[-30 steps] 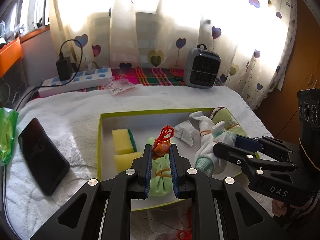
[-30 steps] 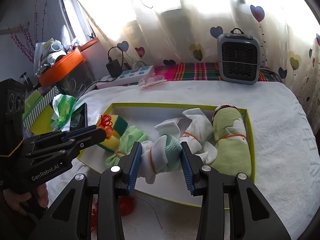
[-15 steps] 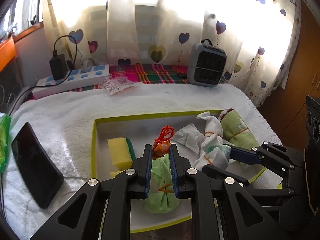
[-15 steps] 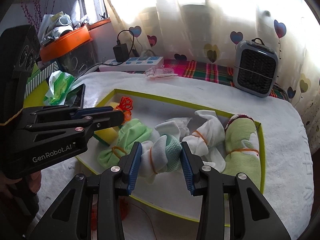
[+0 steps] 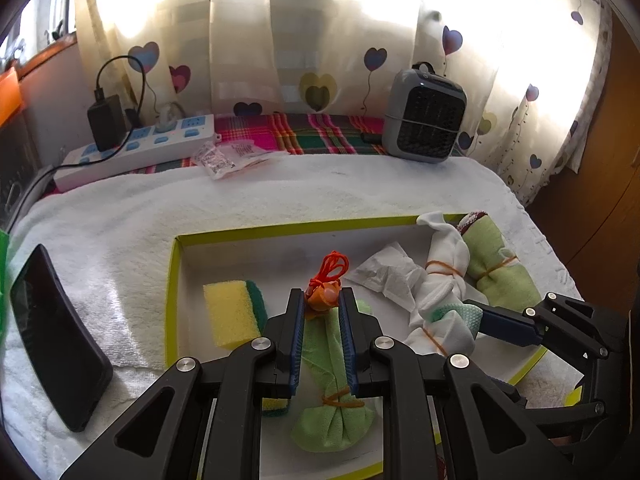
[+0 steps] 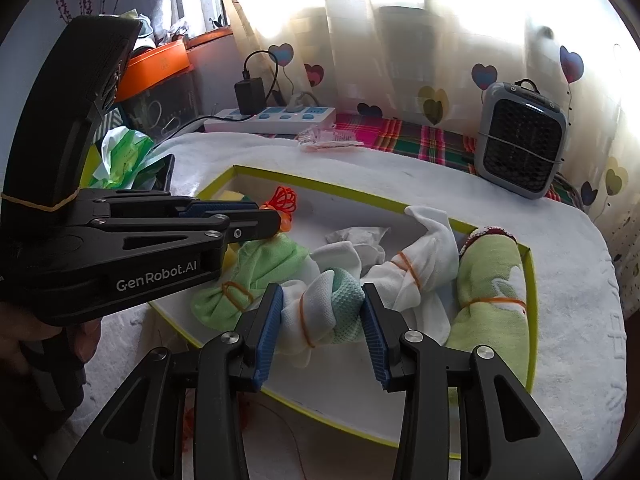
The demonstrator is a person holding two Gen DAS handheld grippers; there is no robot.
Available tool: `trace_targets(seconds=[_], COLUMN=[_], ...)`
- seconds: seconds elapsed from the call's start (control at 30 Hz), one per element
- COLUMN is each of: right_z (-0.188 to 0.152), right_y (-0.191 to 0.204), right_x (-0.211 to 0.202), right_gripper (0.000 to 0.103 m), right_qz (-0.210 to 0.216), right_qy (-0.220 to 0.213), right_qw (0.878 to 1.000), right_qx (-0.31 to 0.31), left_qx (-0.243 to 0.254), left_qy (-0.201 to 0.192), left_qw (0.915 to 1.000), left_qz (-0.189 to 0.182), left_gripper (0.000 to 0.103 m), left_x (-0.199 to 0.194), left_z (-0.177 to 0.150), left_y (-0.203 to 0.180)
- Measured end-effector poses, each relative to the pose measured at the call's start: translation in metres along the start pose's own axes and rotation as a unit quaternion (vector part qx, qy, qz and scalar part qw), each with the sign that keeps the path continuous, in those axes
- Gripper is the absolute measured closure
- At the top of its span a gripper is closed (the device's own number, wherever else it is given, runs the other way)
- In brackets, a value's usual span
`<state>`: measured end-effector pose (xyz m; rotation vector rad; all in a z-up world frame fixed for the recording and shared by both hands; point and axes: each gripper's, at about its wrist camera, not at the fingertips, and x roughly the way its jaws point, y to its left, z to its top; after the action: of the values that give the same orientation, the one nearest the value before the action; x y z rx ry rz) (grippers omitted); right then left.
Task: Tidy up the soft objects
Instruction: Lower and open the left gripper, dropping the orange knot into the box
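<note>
Already four banded bundles lie in the tray (image 6: 530,276); left tool (image 5: 322,304) clenches orange bands (image 5: 323,295), right tool (image 6: 322,304) grasps the white-and-teal bundle (image 6: 324,308) awaiting placement.

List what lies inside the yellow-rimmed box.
Box: yellow sponge, green cloth rolls, white socks, white-and-mint bundle, crumpled tissue. The left tongs hide part.

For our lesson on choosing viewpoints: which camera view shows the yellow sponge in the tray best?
The left wrist view: the yellow sponge lies open to the camera, its green scouring side visible, beside the left gripper. In the right wrist view only a yellow sliver peeks out behind that gripper.
</note>
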<state>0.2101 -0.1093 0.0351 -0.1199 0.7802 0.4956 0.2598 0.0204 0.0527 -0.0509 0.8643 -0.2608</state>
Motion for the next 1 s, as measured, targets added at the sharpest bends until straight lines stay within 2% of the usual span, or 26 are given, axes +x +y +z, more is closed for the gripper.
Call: trace_targets(seconds=[0.57,0.8,1.0], right_z=[-0.0013,-0.0020,-0.0030], right_y=[-0.0001,0.0011,0.0016], right_x=[0.0001,-0.0001,-0.0009], right_gripper=[0.060,0.056,0.055], right_qz=[0.000,-0.002,-0.003], right_qy=[-0.008,-0.013,-0.016], right_qw=[1.000,1.000,1.000], right_qx=[0.000,0.001,0.006], left_qx=[-0.010,-0.007,-0.006], left_qy=[0.006,0.004,0.004], left_qw=[0.9999,1.0000,1.0000], left_qz=[-0.001,0.001,0.003], left_gripper=[0.086,0.077,0.074], left_x=[0.0090,0.0079,0.0080], left_z=[0.0033,0.0033,0.0030], left_y=[0.0021,-0.0001,-0.0007])
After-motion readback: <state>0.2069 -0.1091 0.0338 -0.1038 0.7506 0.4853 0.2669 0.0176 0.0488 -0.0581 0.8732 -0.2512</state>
